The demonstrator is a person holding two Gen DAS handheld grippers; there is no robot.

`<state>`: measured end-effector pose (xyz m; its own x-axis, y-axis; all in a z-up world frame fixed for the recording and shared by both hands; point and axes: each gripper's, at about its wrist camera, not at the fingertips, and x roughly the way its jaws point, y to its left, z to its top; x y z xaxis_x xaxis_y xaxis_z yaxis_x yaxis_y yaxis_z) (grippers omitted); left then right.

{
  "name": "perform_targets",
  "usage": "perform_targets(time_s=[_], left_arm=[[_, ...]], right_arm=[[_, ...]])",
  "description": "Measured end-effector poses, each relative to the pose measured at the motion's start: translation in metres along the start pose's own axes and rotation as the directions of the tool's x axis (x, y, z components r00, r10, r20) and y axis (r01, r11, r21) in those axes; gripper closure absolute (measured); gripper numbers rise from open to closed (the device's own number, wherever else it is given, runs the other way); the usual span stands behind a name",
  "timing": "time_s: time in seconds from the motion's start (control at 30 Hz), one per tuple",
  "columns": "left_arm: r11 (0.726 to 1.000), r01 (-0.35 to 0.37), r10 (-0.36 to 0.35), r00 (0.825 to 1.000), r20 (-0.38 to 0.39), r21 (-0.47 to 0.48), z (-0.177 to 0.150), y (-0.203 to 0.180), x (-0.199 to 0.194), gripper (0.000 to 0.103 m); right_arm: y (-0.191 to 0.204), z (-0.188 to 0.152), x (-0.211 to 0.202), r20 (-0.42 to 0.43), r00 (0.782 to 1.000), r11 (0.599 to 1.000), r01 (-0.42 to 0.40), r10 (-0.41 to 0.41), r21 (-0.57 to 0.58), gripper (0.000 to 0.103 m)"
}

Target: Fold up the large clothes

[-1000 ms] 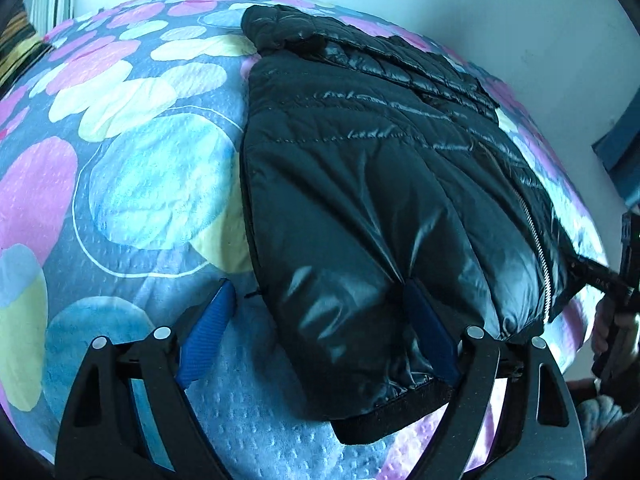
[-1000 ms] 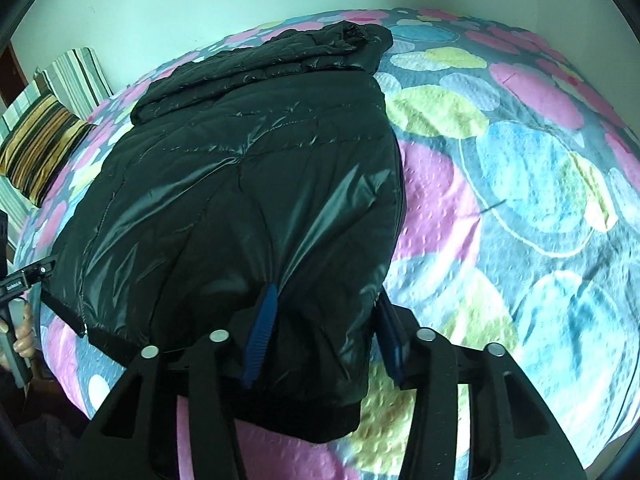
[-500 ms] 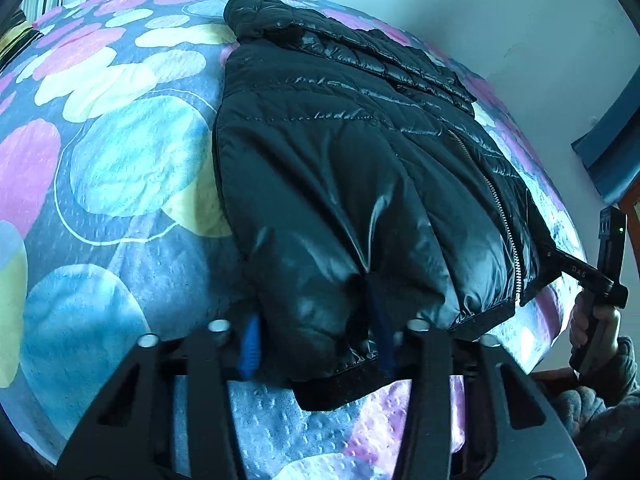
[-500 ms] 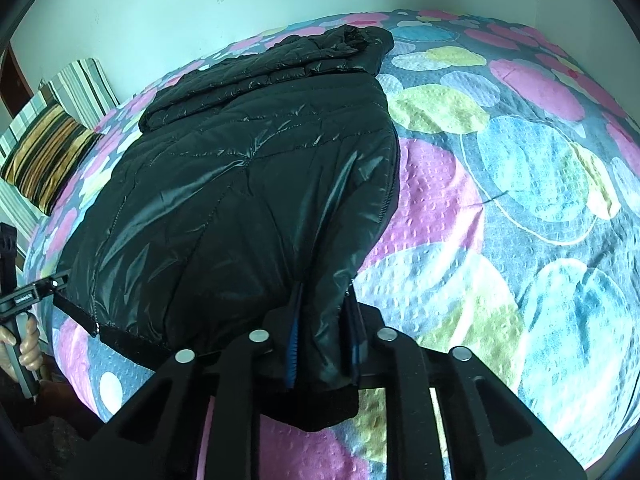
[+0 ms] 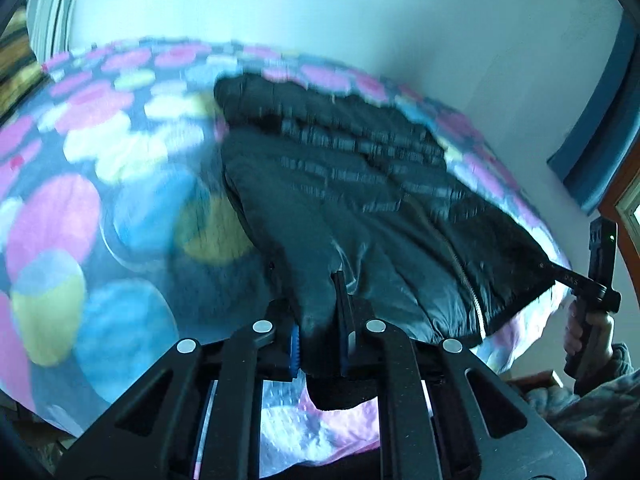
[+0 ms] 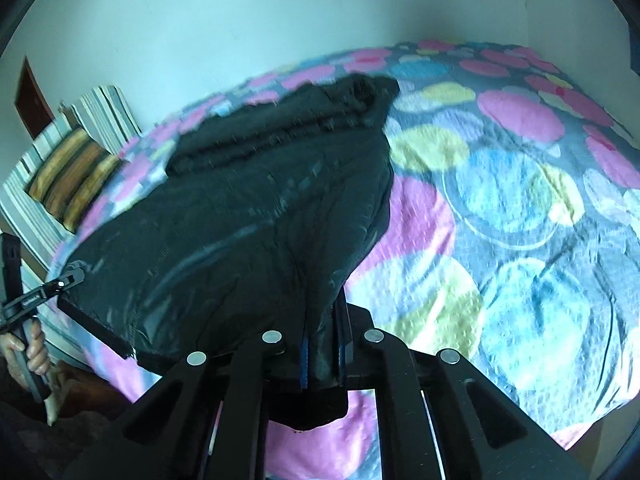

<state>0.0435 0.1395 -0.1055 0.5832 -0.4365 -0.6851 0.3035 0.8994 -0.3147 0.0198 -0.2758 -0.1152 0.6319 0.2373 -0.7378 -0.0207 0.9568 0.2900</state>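
Already the left claw (image 5: 318, 344) was clamped on the hem of the black puffer jacket (image 5: 360, 200), its blue-padded jaws having just been closing until a fold of shiny fabric was pinched between them. Likewise the right claw (image 6: 322, 356) gripped the hem at the jacket's other bottom corner, its jaws also having just been closing on a bunch of the cloth. In the left wrist view the right claw appeared at the far right, biting the jacket's corner, with the person's hand (image 5: 588, 332) wrapped around its handle. In the right wrist view the left claw showed at the far left, holding the opposite corner, and the other hand (image 6: 28, 344) grasped its handle.

Between the two claws the hem was raised off the bed (image 6: 520, 240), near the bed's front edge, so the lower part of the jacket sloped up from the cover. Its upper part, with the hood or collar bunched at the top, lay flat farther back toward the wall (image 6: 240, 20). A zipper (image 5: 460, 272) ran down the jacket's front. The bed cover carried large pink, blue and yellow circles. Striped pillows (image 6: 72, 168) sat at the bed's far left end. Both views were blurred.
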Motion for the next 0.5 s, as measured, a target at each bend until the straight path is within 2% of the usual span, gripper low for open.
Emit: perform_targets(time_s=[0.17, 0.37, 0.5], left_arm=[[1.000, 0.022, -0.021, 0.992, 0.124, -0.007, 0.047, -0.003, -0.022, 0.092], [1.000, 0.018, -0.018, 0.984, 0.180, 0.003, 0.111, -0.002, -0.010, 0.093], [1.000, 0.012, -0.015, 0.981, 0.194, 0.016, 0.158, -0.003, 0.016, 0.093]], right_arm=[[0.012, 0.036, -0.023, 0.102, 0.992, 0.997, -0.071, 0.071, -0.005, 0.094], [0.003, 0.091, -0.018, 0.161, 0.975, 0.984, -0.167, 0.155, 0.061, 0.094], [-0.004, 0.140, 0.004, 0.186, 0.966, 0.973, -0.200, 0.178, 0.111, 0.094]])
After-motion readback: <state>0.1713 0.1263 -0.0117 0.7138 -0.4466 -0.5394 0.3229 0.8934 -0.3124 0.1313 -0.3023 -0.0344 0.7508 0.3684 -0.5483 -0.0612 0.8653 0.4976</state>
